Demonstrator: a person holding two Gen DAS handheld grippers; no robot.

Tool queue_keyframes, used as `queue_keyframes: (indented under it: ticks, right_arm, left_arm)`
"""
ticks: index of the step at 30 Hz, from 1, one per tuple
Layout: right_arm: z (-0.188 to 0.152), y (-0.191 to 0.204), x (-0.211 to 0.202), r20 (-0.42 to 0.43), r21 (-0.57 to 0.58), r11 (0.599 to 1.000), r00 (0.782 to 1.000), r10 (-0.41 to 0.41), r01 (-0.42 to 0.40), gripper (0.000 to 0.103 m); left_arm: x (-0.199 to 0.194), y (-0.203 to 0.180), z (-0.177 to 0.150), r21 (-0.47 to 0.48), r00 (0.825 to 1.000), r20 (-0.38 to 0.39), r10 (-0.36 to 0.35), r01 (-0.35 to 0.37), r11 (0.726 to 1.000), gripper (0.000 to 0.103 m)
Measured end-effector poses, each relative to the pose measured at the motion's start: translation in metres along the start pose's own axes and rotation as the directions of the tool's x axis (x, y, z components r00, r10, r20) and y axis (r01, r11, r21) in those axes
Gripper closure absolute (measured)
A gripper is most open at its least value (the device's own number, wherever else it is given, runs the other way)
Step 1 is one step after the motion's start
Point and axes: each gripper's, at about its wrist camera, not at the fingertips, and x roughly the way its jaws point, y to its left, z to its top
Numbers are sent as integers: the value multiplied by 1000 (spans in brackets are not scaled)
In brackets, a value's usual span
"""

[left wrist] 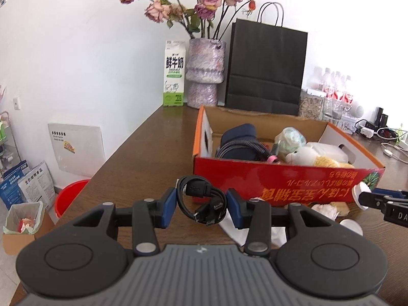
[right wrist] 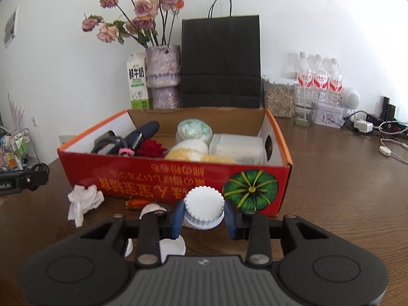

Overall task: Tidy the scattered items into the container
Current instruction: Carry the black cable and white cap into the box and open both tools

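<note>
2 grippers are loaded: the left gripper is clamped on a coiled black USB cable, the right gripper on a white ribbed cap, both just before the red cardboard box. Lift each above the near wall before letting go.

Right tongs: your blue pads clamp a white ribbed cap.
Box: red, just beyond the cap, holding scattered items.
Desk: crumpled tissue at your left.
</note>
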Motion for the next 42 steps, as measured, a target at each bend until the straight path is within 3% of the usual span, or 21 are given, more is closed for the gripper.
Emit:
queue_keyframes:
  ticks: [8,16,20,24,42]
  right_arm:
    - [45,0,-19,161,-5,1000,987,16,-15,70]
    - [91,0,14,259,17,1000,966,-7,3,70]
    - [94,-9,42,255,70,998,967,-11,-7,70]
    - [78,-14,66,175,65,998,984,-23,12,70]
    - [64,-2,62,167,28,999,986,-20,15,70]
  left_arm:
    - [-3,-27,36,21,992,113,-49,47,999,60]
    - [37,-74,75,26,970,229,-79,75,997,59]
    - [72,-86,79,14,964,258,-69,68,998,59]
    - [93,-88,66,65,976,210,-56,43,997,60]
    - [94,-86,50,74,977,212,-29,14,997,59]
